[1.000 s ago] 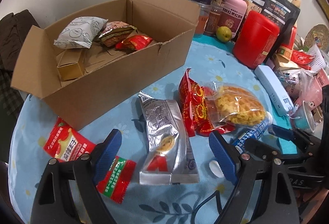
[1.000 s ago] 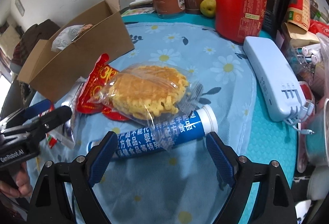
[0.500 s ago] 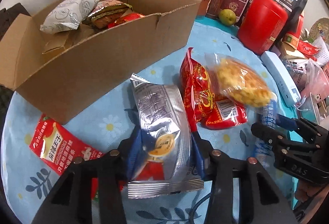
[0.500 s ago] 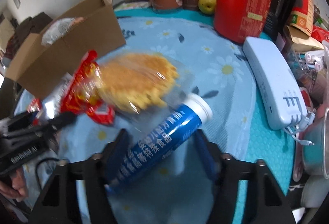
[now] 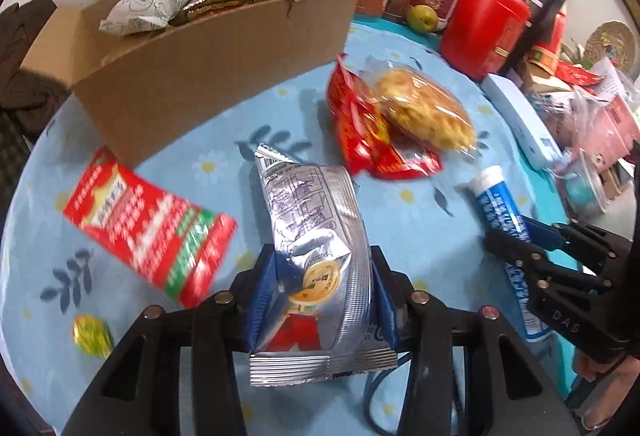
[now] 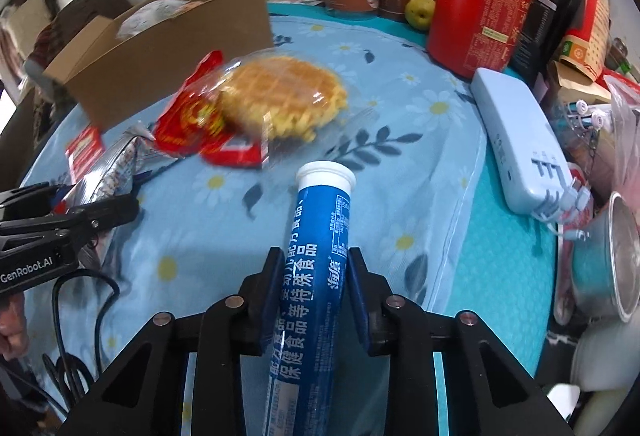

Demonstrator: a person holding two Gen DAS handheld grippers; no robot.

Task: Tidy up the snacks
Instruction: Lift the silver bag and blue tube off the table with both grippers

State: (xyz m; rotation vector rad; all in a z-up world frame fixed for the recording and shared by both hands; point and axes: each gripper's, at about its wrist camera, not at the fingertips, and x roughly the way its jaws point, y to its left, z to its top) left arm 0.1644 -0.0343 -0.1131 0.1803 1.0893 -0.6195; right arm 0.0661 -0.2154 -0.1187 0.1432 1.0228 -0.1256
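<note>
My left gripper (image 5: 320,268) is shut on a silver snack packet (image 5: 316,204), its blue pads pinching the lower half while the top stands up over the cloth. My right gripper (image 6: 314,264) has its jaws closing on a blue tube with a white cap (image 6: 320,212). Both pads press the tube's sides and the cap points away from me. An open cardboard box (image 5: 208,68) with several snack packs inside stands at the back left. A bagged waffle (image 5: 424,112) lies on a red packet (image 5: 360,140). A red-and-green packet (image 5: 148,224) lies at the left.
A wrapped green-gold candy (image 5: 91,334) lies near the front left. A red canister (image 5: 484,24), jars and a green fruit (image 5: 422,18) crowd the back. A pale blue power strip (image 6: 520,140) and a metal cup (image 6: 616,248) line the right side. A black cable (image 6: 80,288) trails at the left.
Both grippers went from open to closed. The left took hold of the silver packet. The right took the blue tube, which turned from lying crosswise to pointing away, clear of the waffle bag.
</note>
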